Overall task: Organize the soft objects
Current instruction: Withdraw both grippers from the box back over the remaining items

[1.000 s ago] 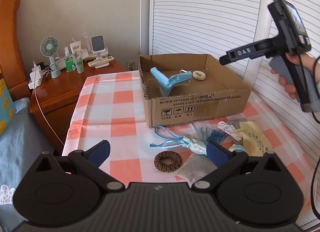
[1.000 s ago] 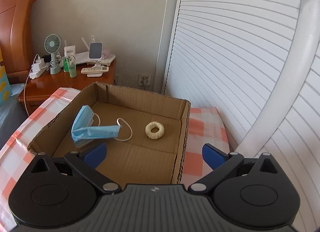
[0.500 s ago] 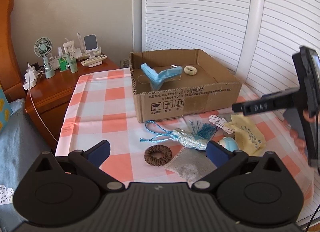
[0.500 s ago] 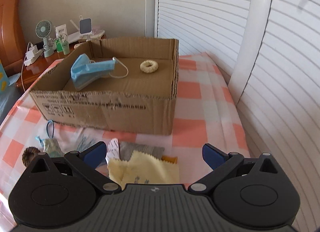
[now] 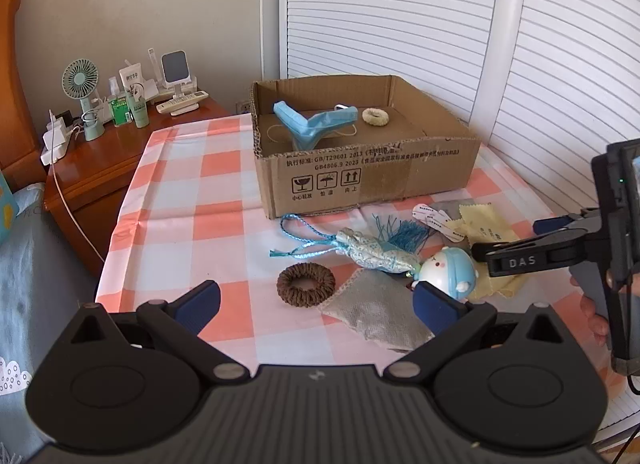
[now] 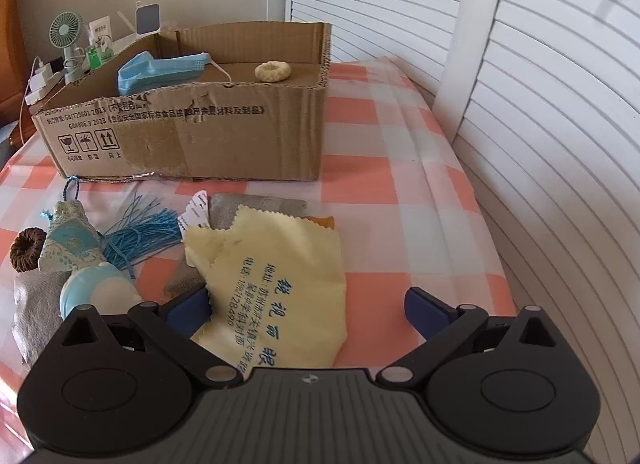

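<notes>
Yellow cloth overlaps seemingly grey fabric; both tongs gape, empty.

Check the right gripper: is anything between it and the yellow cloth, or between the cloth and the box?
Nothing visible blocks the right gripper: it is open, directly over the yellow cloth, which lies topmost on a grey cloth. Between the yellow cloth and the cardboard box there is only the box's near wall to lift over.
</notes>
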The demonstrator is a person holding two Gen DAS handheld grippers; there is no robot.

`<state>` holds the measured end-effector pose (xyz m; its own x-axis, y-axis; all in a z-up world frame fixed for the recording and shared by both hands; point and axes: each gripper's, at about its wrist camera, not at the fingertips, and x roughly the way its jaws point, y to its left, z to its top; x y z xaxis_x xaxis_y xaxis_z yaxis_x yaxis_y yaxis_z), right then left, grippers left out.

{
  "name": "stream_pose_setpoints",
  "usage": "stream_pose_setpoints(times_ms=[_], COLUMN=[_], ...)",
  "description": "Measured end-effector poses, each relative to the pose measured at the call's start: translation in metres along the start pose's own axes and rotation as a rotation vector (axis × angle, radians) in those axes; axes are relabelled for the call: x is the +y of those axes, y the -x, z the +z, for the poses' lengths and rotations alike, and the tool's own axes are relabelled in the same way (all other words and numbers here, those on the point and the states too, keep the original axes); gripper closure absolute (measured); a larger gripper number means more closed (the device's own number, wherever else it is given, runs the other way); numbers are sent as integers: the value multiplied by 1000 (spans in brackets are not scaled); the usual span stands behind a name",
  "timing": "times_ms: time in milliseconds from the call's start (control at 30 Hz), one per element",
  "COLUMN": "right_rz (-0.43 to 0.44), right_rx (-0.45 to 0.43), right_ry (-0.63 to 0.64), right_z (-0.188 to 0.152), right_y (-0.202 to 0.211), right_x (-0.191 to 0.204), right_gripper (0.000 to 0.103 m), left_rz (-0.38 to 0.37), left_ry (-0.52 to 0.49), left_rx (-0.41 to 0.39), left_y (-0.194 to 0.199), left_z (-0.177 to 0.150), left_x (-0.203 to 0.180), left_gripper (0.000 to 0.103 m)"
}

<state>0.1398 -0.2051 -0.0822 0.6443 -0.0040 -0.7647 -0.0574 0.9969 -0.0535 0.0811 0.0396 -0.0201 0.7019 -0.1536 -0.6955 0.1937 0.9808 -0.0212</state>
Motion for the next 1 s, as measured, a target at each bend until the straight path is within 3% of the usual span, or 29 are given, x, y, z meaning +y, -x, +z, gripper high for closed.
stream_pose_setpoints(times_ms=[167, 500, 1000], right_rz=[-34, 4, -1], right_rx=[0, -45, -80], right_ry=[-4, -32, -43], right_z=[-14, -27, -34], right_y=[5, 8, 10], right_x=[-10, -18, -19], right_gripper=[0, 0, 0], left_rz=[-5, -22, -62], left_ry=[-11, -32, -85], left_rx=[19, 50, 126], left_y=[-4, -15, -63], left_z=[-4, -12, -8], left_x=[-5, -16, -40], left_gripper=[1, 1, 1])
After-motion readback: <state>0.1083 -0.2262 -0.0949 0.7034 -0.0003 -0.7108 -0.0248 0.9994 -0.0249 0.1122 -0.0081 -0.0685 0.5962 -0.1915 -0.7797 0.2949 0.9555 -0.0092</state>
